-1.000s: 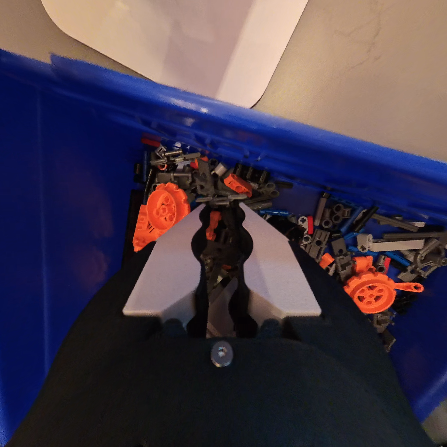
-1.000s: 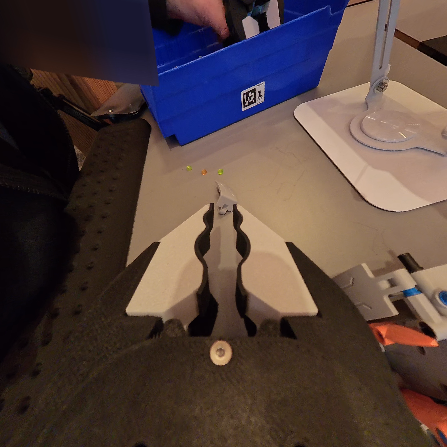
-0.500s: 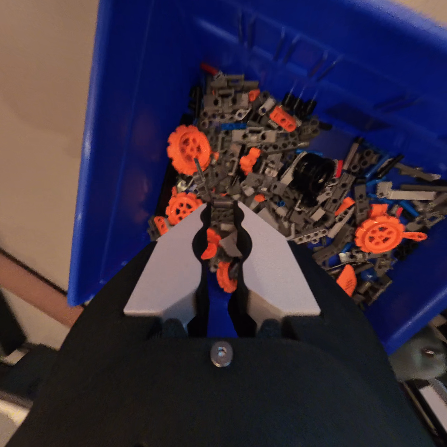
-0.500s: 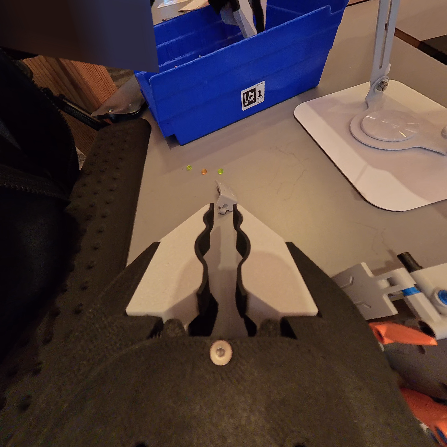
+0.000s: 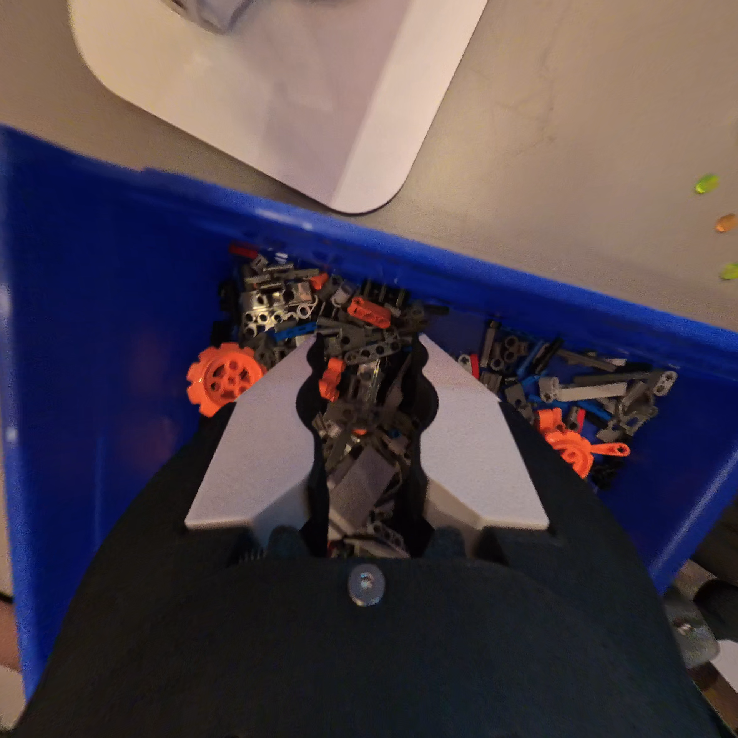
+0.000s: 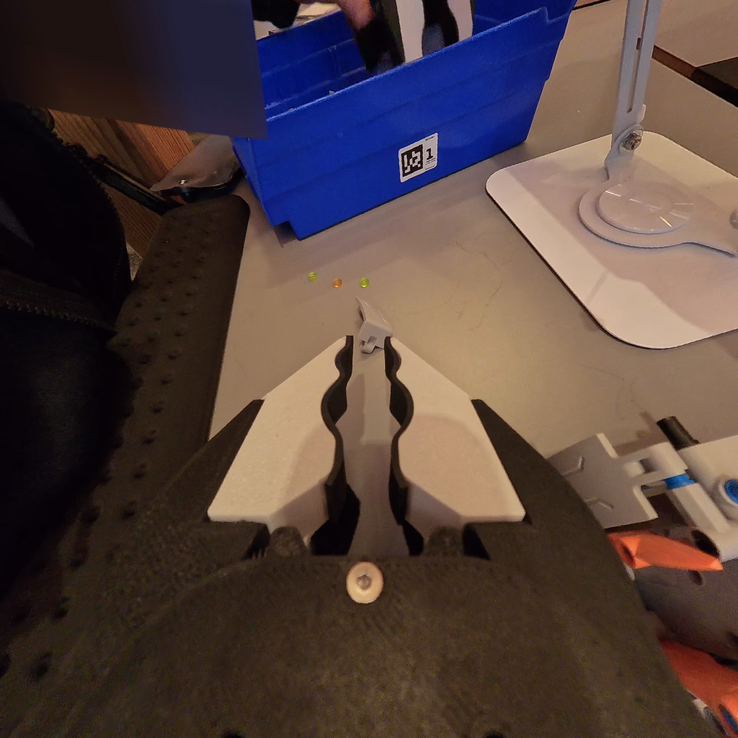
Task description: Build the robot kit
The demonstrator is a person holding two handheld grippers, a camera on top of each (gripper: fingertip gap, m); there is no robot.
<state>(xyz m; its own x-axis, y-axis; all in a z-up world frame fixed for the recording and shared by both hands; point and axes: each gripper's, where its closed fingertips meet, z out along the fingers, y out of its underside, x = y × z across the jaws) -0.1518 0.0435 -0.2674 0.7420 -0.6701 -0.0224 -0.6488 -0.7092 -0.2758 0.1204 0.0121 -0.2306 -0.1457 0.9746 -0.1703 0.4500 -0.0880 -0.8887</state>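
Left gripper (image 5: 367, 343) inside blue bin (image 5: 100, 319)

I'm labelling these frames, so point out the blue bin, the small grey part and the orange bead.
blue bin (image 6: 359, 167): right wrist view, front wall.
small grey part (image 6: 373, 322): right wrist view, its body.
orange bead (image 6: 337, 282): right wrist view, its centre.

My left gripper (image 5: 365, 343) has dipped back down into the blue plastic bin (image 5: 100, 319), jaws wider over the toy-brick heap (image 5: 359, 319).

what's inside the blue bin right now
The blue bin holds a loose pile of small grey and black building pieces and orange gear wheels. The open left gripper reaches in, hiding the pieces beneath it.
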